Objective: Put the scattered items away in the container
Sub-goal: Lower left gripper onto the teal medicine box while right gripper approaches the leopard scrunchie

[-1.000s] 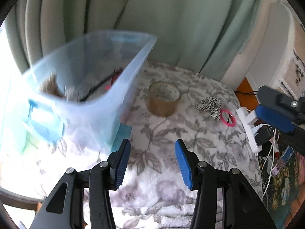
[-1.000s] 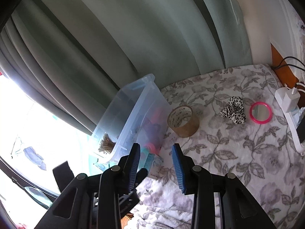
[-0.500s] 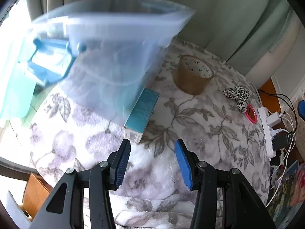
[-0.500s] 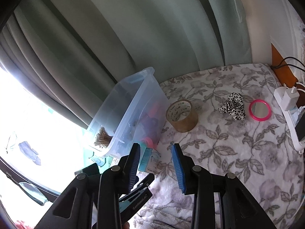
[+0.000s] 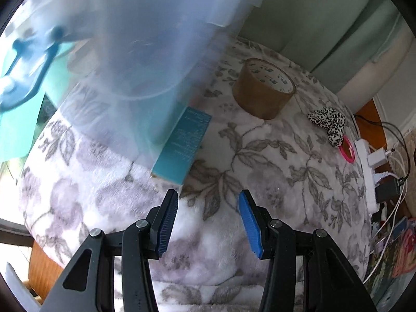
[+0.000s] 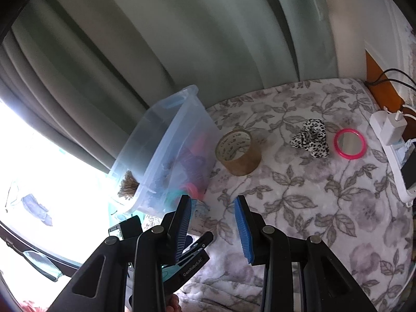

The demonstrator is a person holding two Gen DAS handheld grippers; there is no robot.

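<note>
While the left hand-held gripper [image 5: 208, 221] hangs just short of the teal box [image 5: 182, 145], its jaws are spread with nothing between them, pointing steeply down at the floral blanket [image 5: 286, 182]. The box lies flat, 1 long side against the wall of the clear plastic container [image 5: 145, 52], maybe touching. Risk: that side leaves no room for a pad, so closing across the width likely jams a finger on the container wall or shoves the container; blanket is soft and fluffy, so a pad could sink or snag and the box could slip. Gripping the near short end looks safer. The right hand-held gripper [image 6: 213, 223] is also spread and empty, aimed less steeply down, hovering behind and above the left one, whose black body shows at the lower left of the right wrist view. Still out on the blanket, well apart from the container: tape roll [image 6: 238, 152], leopard scrunchie [image 6: 310, 137], pink ring mirror [image 6: 349, 143]. The container already holds several items; blur hides which. Cables and a power strip [image 5: 369, 171] sit at the blanket's edge, snag hazard later.
</note>
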